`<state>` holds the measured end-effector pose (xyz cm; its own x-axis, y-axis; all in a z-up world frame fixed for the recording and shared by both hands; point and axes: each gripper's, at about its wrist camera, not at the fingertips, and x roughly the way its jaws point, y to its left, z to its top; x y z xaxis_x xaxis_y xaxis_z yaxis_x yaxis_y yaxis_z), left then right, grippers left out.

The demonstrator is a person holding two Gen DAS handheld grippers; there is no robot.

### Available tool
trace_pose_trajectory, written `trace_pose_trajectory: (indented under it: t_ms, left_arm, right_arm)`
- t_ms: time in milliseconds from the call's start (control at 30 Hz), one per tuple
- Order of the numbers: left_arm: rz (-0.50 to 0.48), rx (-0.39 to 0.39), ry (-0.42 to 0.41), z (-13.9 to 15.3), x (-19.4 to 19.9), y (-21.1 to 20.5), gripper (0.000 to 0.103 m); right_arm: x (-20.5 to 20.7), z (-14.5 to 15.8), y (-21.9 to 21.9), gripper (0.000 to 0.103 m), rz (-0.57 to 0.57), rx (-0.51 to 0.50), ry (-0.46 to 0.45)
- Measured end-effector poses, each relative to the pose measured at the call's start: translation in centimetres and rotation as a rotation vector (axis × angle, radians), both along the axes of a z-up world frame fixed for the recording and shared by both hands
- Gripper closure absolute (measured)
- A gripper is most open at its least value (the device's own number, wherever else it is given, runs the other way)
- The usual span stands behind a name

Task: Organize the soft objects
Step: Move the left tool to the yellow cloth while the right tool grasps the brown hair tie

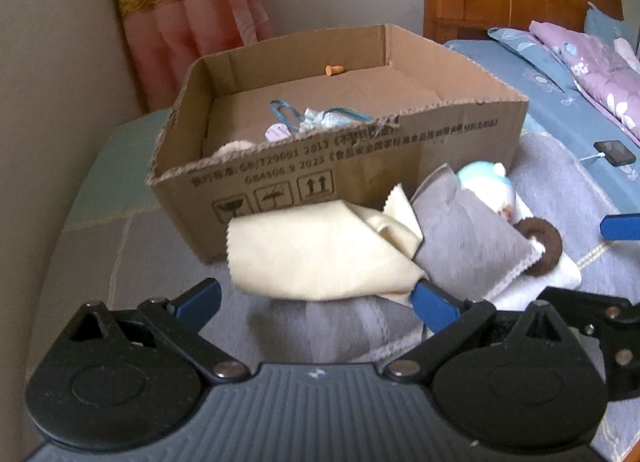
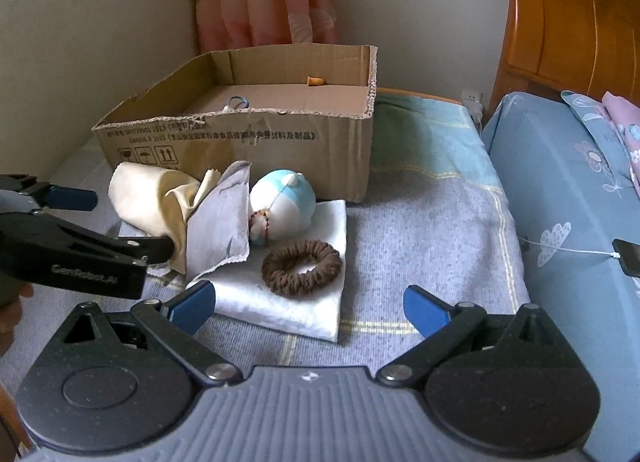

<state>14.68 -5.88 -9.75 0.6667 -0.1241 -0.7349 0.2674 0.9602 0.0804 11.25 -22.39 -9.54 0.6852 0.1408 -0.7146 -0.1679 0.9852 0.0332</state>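
The left gripper (image 1: 316,298) is spread wide over the bed (image 2: 420,222), its blue fingertips (image 1: 434,304) either side of a cream cloth (image 1: 316,258) without pinching it — one tip touches the cloth's near edge. The right gripper (image 2: 310,304) is open too, holding nothing, hovering just short of a folded white towel (image 2: 316,302). On that towel lie a brown scrunchie (image 2: 302,268) and a blue-and-white plush ball (image 2: 286,202), with a grey pouch (image 2: 218,222) leaning between the ball and the cream cloth. Right behind the pile stands an open cardboard box (image 2: 260,150) — inside it I can make out a small bundle with blue string (image 1: 320,118) and a little orange piece (image 1: 336,70) at the back. A phone (image 2: 628,256) on a white cable lies off to the right on the blue bedding.
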Motion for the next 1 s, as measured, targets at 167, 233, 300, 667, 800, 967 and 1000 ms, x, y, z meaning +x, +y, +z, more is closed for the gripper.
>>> trace_pose_trajectory:
  t_ms: [167,233,300,667,800,967,1000]
  left_arm:
    - [-0.043,0.052,-0.027,-0.2,0.7,-1.1,0.002]
    - [-0.053,0.066,-0.043,-0.2,0.7,-1.5,0.002]
    - [-0.058,0.074,-0.051,-0.1,0.7,-1.7,0.002]
    - [-0.082,0.04,-0.054,0.2,0.3,-2.1,0.025]
    - [-0.08,0.039,-0.055,0.1,0.4,-2.1,0.025]
    - [-0.079,-0.013,-0.035,0.2,0.5,-1.8,0.045]
    - [-0.07,-0.019,-0.033,0.2,0.5,-1.7,0.05]
  right_arm:
    - [0.4,-0.1,-0.3,0.001,-0.007,0.009,0.004]
    - [0.5,-0.2,-0.4,0.001,-0.008,0.017,0.01]
    - [0.5,-0.2,-0.5,0.001,-0.01,0.024,0.012]
    - [0.4,-0.3,0.4,0.029,0.04,-0.03,-0.017]
    - [0.8,-0.4,0.7,0.034,0.05,-0.049,-0.021]
    - [1.7,-1.0,1.0,0.051,0.05,-0.039,-0.021]
    - [1.8,-1.0,1.1,0.052,0.049,-0.039,-0.019]
